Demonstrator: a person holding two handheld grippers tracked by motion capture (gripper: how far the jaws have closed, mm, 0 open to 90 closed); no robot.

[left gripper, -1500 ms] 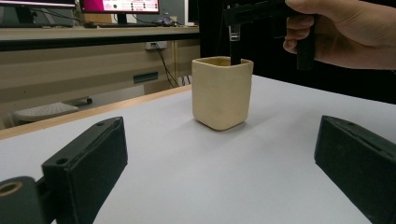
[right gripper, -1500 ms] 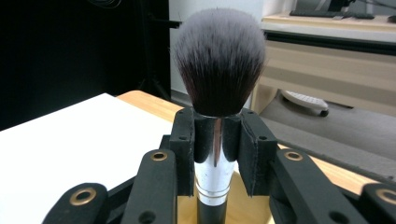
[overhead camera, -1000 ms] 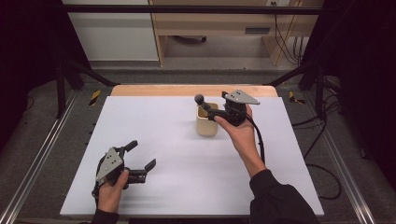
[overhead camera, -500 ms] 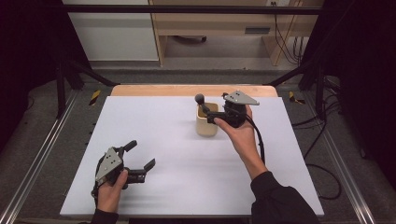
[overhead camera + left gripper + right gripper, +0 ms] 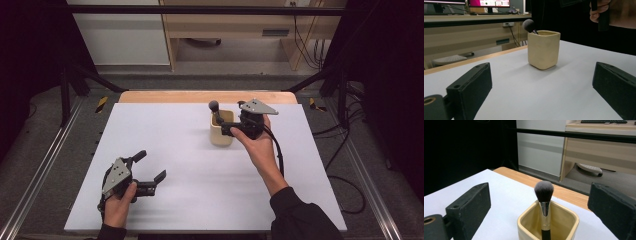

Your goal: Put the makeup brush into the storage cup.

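Brush (image 5: 543,202) stood bristles-up inside the cream cup (image 5: 221,129) at the far middle of the table (image 5: 190,200), so the placing looked done. Right gripper (image 5: 226,127), jaws just opened wide around nothing, only needed withdrawing; left gripper (image 5: 150,170) rested open at the near left

lab, framed white table (image 5: 200,200), desk with monitors (image 5: 489,3)
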